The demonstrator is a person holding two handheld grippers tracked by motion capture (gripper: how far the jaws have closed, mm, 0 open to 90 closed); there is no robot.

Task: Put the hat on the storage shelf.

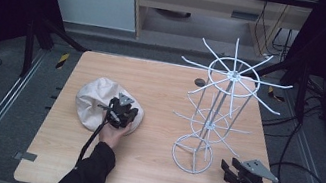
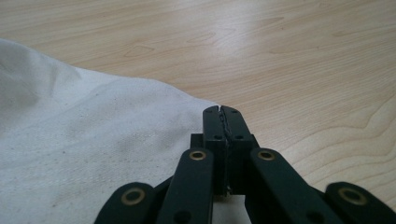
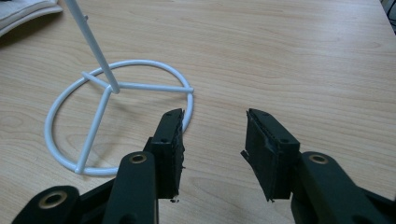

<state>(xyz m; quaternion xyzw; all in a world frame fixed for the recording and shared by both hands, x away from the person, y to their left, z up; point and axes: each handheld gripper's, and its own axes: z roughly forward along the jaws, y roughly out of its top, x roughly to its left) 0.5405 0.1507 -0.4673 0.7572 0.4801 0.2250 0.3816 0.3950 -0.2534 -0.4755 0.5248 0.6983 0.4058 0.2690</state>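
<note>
The left claw [image 2: 222,110] sits closed at the edge of the white cloth [image 2: 70,140] on the desk [image 2: 303,56]; the right claw [image 3: 215,126] gapes empty beside the wire rack's base ring [image 3: 56,109].

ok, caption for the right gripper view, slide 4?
Right tool, jaws open and empty, beside the ring base of the white wire rack on the wooden table.

Light wood table [image 1: 147,170], small dark round spot [image 1: 199,82] near its far edge. Black-yellow hazard strips on the floor, left [image 1: 62,60] and right [image 1: 272,93]. Black cable loop [image 1: 312,171] right of the table. Pale wooden cabinet [image 1: 191,5] behind.
</note>
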